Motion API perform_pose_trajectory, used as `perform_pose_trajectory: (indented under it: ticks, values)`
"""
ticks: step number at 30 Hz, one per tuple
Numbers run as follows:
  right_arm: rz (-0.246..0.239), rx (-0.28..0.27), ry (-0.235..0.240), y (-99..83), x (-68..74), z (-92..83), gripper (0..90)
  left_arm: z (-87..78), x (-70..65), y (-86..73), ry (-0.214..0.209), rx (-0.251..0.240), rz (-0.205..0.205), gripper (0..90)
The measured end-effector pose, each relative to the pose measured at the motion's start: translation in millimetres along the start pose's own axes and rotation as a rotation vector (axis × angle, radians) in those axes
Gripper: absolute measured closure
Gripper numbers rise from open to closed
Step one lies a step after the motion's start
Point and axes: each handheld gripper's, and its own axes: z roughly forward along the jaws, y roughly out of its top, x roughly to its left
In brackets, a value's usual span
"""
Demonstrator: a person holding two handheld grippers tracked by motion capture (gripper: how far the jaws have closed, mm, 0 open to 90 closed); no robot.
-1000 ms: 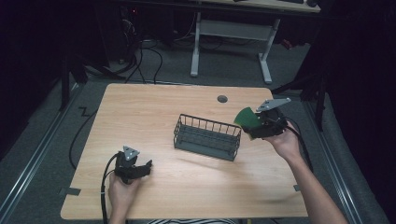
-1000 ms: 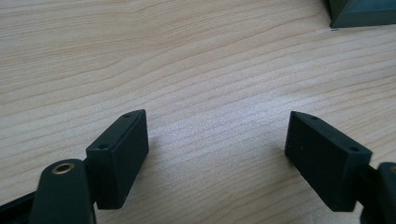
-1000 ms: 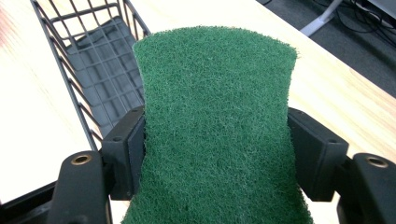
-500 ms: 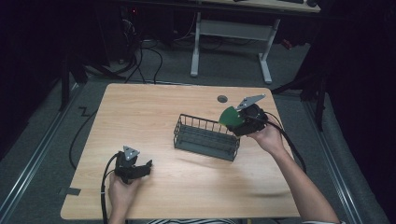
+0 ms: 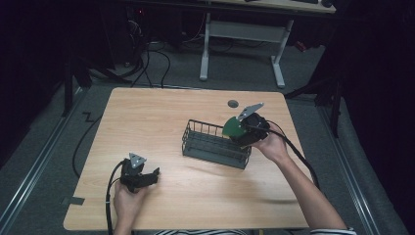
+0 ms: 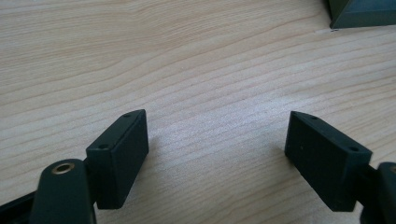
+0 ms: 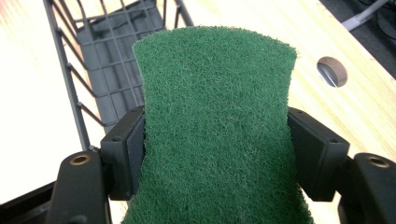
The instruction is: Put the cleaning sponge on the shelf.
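Over wire basket point(image 5: 215, 145) right end: right gripper point(image 5: 240, 129) fingers clamp green scouring pad point(image 7: 217, 126); left gripper point(image 6: 217, 154) fingers spread, empty.

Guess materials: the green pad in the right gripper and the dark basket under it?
Green fuzzy pad: looks like nonwoven abrasive fibre, matte; its edges pinch in where the jaws squeeze it, so it is soft. Dark wire basket: likely coated metal wire, matte grey, thin straight rods in a grid.
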Motion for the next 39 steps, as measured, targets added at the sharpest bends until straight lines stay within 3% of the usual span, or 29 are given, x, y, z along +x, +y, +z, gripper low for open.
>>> perform_pose_trajectory:
  ticks: [8, 13, 20, 26, 30, 39]
  values:
    - [-0.033, 0.018, 0.012, -0.8, 6.2, 5.7, 28.6, 0.5, -0.1, 0.3, -0.001, -0.001, 0.0, 22.0]
    - [-0.059, 0.057, 0.008, -2.5, 9.8, 10.5, 25.9, 0.5, -0.1, 0.3, -0.001, -0.001, 0.0, 22.0]
    - [-0.043, 0.078, 0.034, -3.6, 10.9, 15.7, 22.0, 0.4, 0.0, 0.3, 0.0, -0.001, 0.001, 22.1]
    - [-0.038, 0.063, 0.055, -3.4, 9.5, 15.5, 20.9, 0.4, 0.0, 0.3, -0.001, -0.001, 0.001, 22.0]
    - [-0.032, 0.041, 0.06, -3.3, 7.5, 12.9, 26.6, 0.4, 0.0, 0.3, -0.001, -0.001, 0.001, 22.0]
    - [-0.061, 0.065, 0.036, -2.8, 8.3, 14.9, 26.6, 0.4, 0.0, 0.3, -0.001, -0.001, 0.001, 22.0]
